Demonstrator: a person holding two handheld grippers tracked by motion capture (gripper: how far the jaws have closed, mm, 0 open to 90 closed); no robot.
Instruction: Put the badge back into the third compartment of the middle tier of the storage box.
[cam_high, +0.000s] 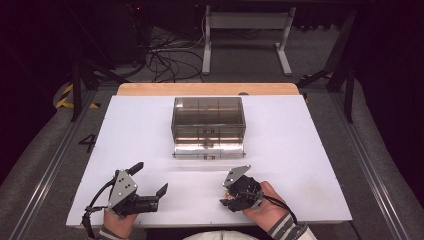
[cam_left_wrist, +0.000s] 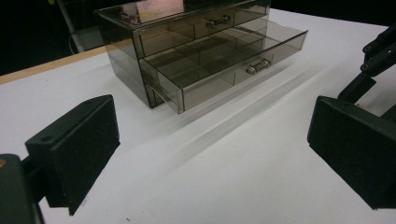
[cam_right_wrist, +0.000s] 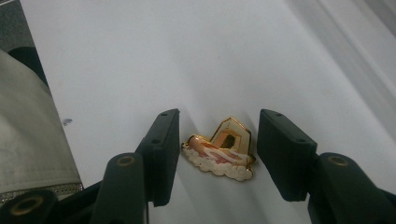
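Note:
A small gold and pink enamel pin (cam_right_wrist: 219, 154) lies flat on the white tabletop (cam_high: 280, 145). My right gripper (cam_right_wrist: 217, 140) points down over it with one jaw on each side; the left pad is at the pin's edge and the right pad stands apart from it, so it is open. In the high view the right gripper (cam_high: 225, 194) is near the front edge, right of centre. My left gripper (cam_high: 149, 178) rests at the front left, wide open with nothing between its jaws (cam_left_wrist: 212, 149). A smoky clear drawer box (cam_high: 207, 120) stands mid-table with its lower drawer (cam_left_wrist: 224, 65) pulled out.
The pulled-out drawer (cam_high: 209, 150) has several compartments and a metal handle (cam_left_wrist: 258, 66). A pale garment (cam_right_wrist: 28, 140) borders the table's front edge. The right gripper's linkage (cam_left_wrist: 378, 51) shows at the far right of the left gripper view. Beyond the table are floor cables (cam_high: 165, 60) and a white desk frame (cam_high: 245, 30).

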